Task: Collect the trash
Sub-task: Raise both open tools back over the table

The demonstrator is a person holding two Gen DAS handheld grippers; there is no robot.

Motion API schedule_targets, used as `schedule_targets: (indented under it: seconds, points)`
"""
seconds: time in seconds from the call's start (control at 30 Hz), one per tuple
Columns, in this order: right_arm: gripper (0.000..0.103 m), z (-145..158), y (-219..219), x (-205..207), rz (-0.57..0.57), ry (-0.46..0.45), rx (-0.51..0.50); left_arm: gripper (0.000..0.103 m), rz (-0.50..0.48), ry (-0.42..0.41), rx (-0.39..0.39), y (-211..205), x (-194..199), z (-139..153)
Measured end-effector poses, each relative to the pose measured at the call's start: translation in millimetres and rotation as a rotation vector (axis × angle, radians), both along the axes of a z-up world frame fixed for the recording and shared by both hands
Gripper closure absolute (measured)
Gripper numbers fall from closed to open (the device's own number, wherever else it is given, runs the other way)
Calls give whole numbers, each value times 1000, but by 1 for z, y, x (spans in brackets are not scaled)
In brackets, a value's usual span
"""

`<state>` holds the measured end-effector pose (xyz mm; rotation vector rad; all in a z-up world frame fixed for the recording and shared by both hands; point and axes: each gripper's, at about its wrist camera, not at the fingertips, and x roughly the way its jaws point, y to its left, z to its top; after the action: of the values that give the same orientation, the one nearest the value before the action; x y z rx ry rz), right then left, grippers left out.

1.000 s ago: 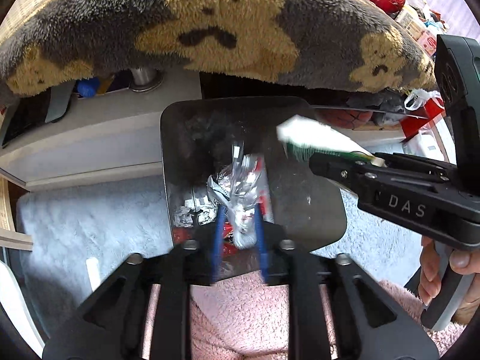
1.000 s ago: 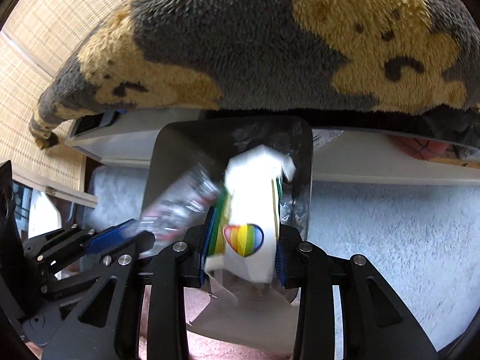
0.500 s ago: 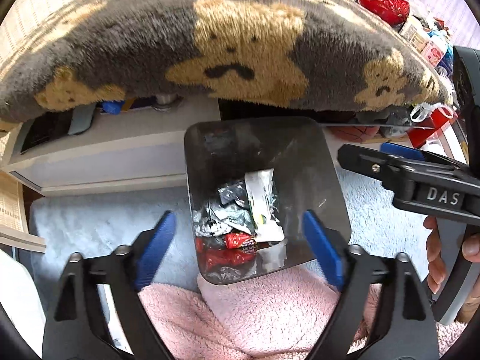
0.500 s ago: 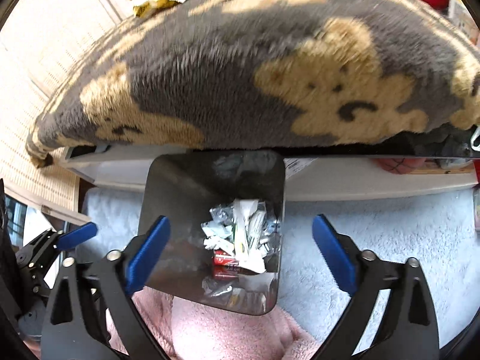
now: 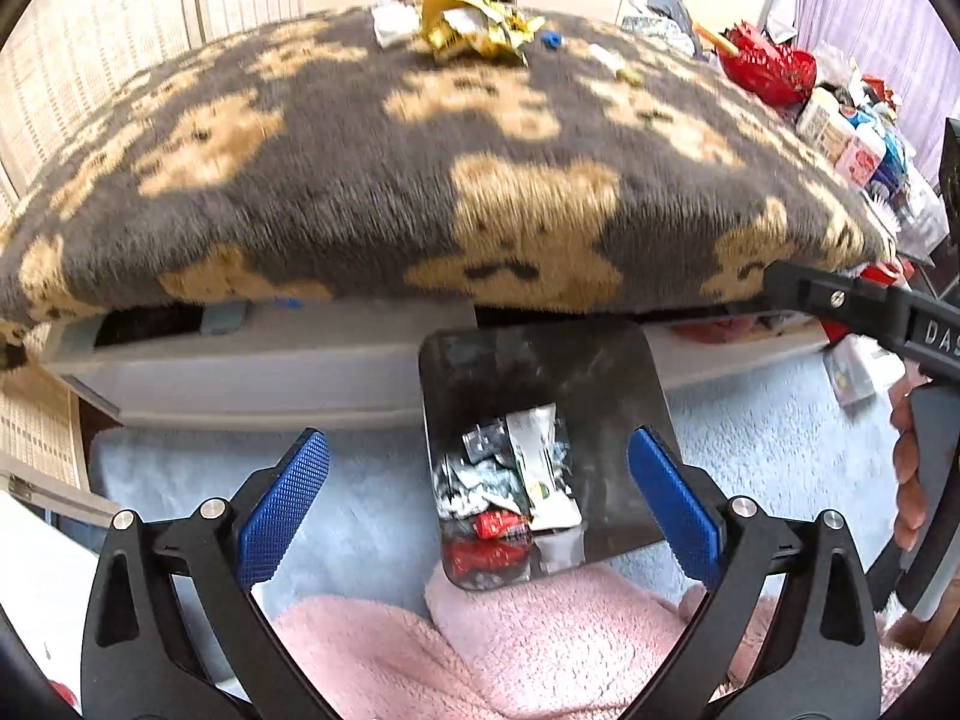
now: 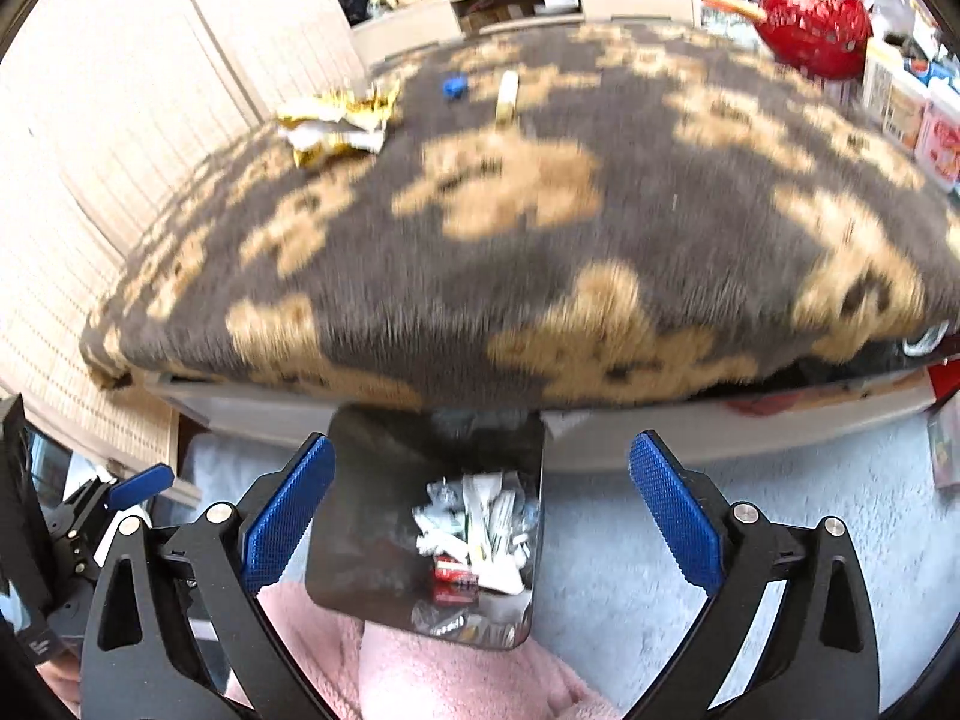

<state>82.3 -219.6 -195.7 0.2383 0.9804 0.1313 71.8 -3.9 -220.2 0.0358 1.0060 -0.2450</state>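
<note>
Both grippers stand wide open and empty, their jaws having just been opening. The left gripper (image 5: 477, 495) hangs over the near edge of the dark bin (image 5: 606, 384), its blue pads either side of the bin's mouth with nothing between them. The right gripper (image 6: 480, 507) hangs likewise over the same bin, seen from its own wrist camera.

Inside the bin lies a heap of wrappers (image 5: 510, 480): silver foil, white paper and red packets, so this drop looks done. The bin sits on the pale rug (image 5: 372, 516), close against a pink fleece (image 5: 540, 648) on the near side.

Beyond it a low bench draped in a grey blanket with tan bears (image 5: 420, 192) fills the far view. More trash lies on its far part: a crumpled yellow wrapper (image 6: 339, 123), a small blue piece (image 6: 454, 86) to its right, and a pale stick-shaped piece (image 6: 508, 93) further right.

The next step is probably to fetch these. Keep the jaws wide on approach, press lightly into the plush so the lower pad slides under the wrapper, and pinch its crumpled bulk, not a loose edge. The small pieces want a centred, slow close.
</note>
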Motion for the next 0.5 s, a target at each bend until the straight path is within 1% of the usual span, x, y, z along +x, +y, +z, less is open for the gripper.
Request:
schedule_targets:
  seconds: [0.17, 0.33, 0.5]
  points:
    - [4, 19, -6, 23, -8, -47, -9, 8, 6, -32, -5, 4, 20, 15]
    - [4, 30, -10, 58, -20, -85, -7, 8, 21, -73, -1, 4, 57, 32]
    - [4, 36, -13, 99, -37, -115, -26, 8, 30, -117, 14, 0, 98, 47]
